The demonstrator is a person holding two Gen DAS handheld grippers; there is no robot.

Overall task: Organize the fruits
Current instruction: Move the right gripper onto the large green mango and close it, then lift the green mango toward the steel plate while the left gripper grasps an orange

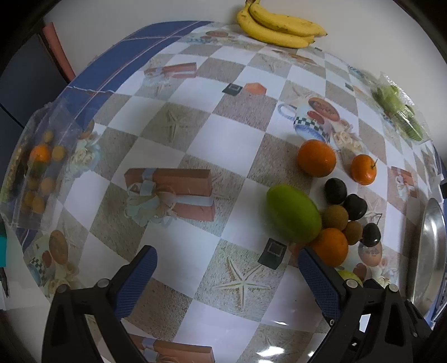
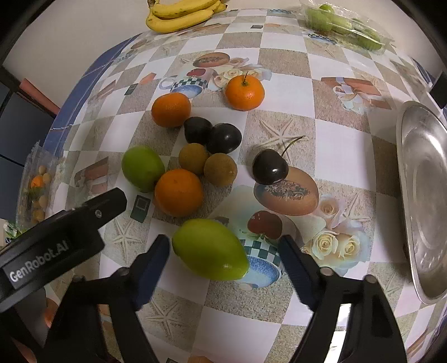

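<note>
Loose fruit lies on the patterned table: three oranges (image 2: pixel 178 192), (image 2: pixel 171 109), (image 2: pixel 244 93), two green fruits (image 2: pixel 209 249), (image 2: pixel 143 168), dark plums (image 2: pixel 223 138), brown round fruits (image 2: pixel 220 169) and a cherry (image 2: pixel 270 167). My right gripper (image 2: pixel 223 252) is open, its fingers on either side of the near green fruit, not touching it. My left gripper (image 1: pixel 226 265) is open and empty over bare table, left of the same pile (image 1: pixel 293 213). A steel plate (image 2: pixel 424 195) stands at the right, also in the left wrist view (image 1: pixel 431 251).
Bananas (image 2: pixel 181 14) lie at the far edge. A clear box of green fruit (image 2: pixel 346 25) sits at the far right. A clear bag of small orange fruit (image 1: pixel 39 167) lies at the left table edge. The left gripper's body (image 2: pixel 56 245) shows in the right wrist view.
</note>
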